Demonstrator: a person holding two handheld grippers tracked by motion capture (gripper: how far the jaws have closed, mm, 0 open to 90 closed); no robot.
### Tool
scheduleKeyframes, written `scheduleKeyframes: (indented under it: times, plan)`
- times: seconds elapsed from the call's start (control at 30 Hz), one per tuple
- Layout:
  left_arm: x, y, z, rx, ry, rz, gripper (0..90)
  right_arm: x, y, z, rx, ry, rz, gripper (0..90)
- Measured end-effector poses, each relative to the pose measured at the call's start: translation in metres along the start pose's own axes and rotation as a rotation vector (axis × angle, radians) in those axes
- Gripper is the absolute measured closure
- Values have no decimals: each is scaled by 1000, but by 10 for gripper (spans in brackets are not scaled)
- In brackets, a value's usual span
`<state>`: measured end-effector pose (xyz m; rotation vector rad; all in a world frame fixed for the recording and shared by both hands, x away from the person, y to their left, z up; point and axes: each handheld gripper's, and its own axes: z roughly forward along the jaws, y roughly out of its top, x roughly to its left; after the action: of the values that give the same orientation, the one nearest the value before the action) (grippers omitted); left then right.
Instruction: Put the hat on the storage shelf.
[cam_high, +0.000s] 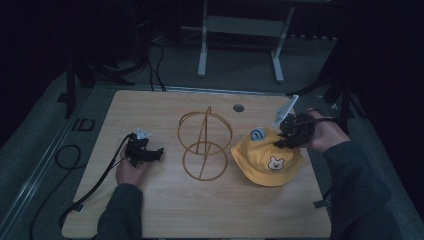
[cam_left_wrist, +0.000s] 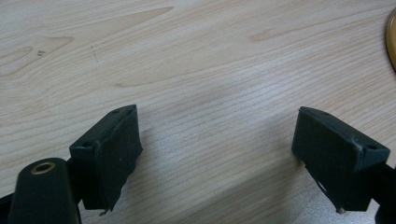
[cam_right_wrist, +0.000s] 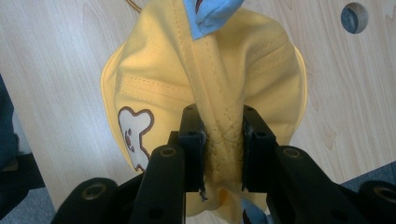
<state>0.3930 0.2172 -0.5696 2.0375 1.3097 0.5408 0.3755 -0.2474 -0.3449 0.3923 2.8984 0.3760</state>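
A pale wooden table (cam_high: 165, 210) stands on grey floor in a dark room. At its left the left gripper (cam_high: 145, 152) rests, jaws wide apart and empty. A gold wire stand (cam_high: 205, 145) sits mid-table. At right the right gripper (cam_high: 292, 134) pinches the crown of the yellow hat (cam_high: 267, 160). A white frame (cam_high: 240, 30) behind is cut off above.

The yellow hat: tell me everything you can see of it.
The hat is a small bucket hat of soft yellow cloth with stitched seams, a brim all round, a bear face embroidered on one side and a light blue ear near the top. It sits on the table, right of the wire stand, apart from it. The right gripper is shut on its crown, bunching the cloth into a ridge between the fingers.
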Motion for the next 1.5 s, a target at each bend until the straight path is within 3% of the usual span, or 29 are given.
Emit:
scheduleKeyframes:
  times: [1.5]
  plan:
    - [0,0,0,0,0,0,153,-6,3,-40,-57,-33,3,741]
